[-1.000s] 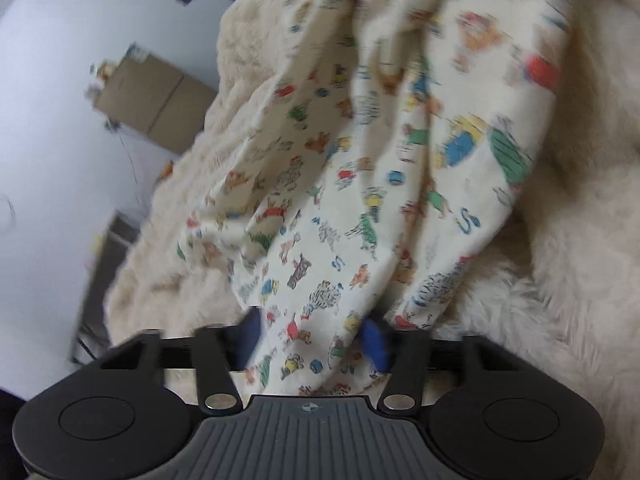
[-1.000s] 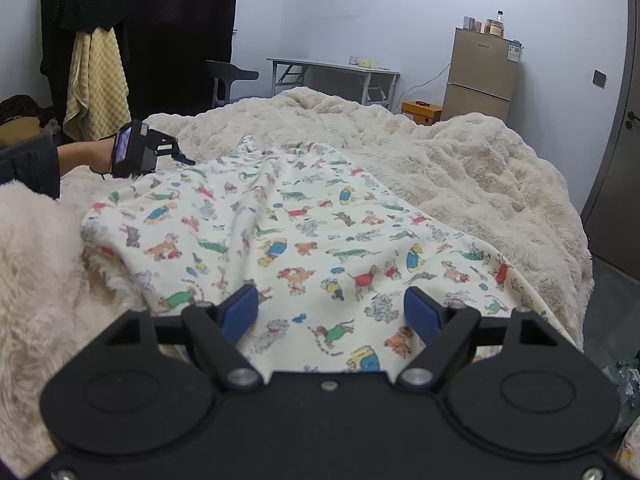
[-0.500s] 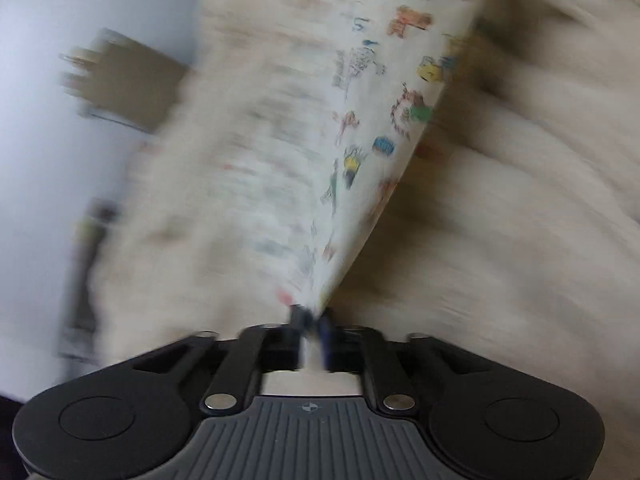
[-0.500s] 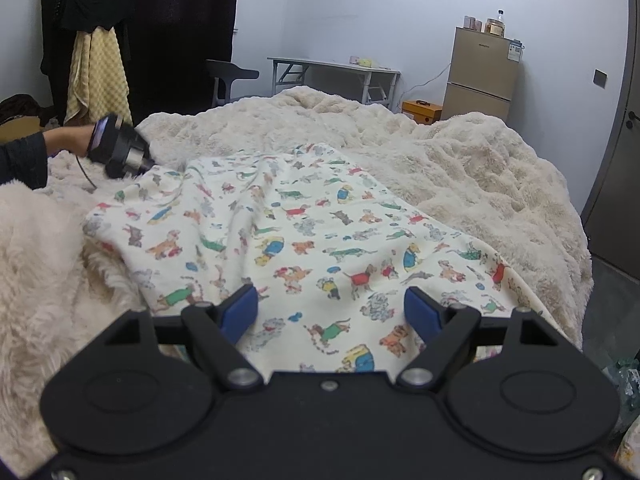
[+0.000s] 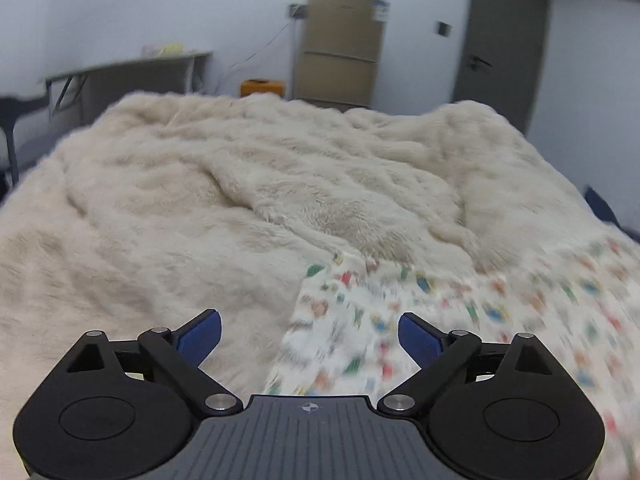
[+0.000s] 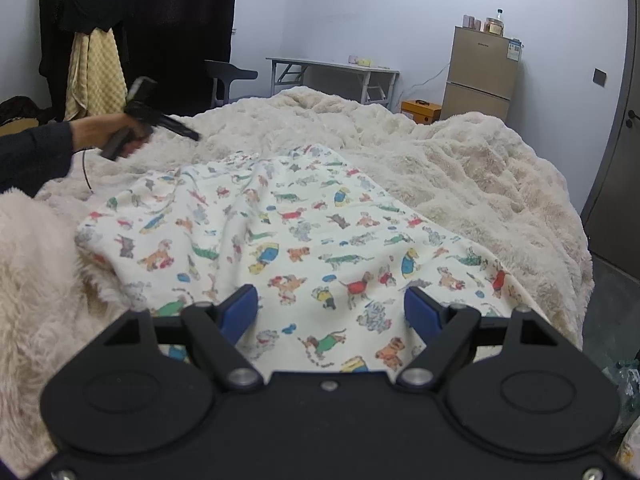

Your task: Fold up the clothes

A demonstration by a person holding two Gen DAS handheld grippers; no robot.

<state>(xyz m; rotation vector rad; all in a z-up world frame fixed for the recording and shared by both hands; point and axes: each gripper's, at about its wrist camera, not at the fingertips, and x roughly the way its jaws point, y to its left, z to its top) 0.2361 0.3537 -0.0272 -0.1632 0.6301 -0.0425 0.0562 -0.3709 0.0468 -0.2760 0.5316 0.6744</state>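
Here, garment [image 6: 304, 240] edge amid open blanket [image 6: 460, 168].

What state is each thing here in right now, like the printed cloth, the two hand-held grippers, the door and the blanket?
Printed cloth: spread on the blanket, wrinkled, not yet folded, held by neither gripper.
Left hand-held gripper: jaws opening, nothing between them, raised off the cloth.
Right hand-held gripper: open, over the cloth's near edge, gripping nothing.
Blanket: rumpled, covering the bed.
Door: closed.
Fridge: shut, jars on top.
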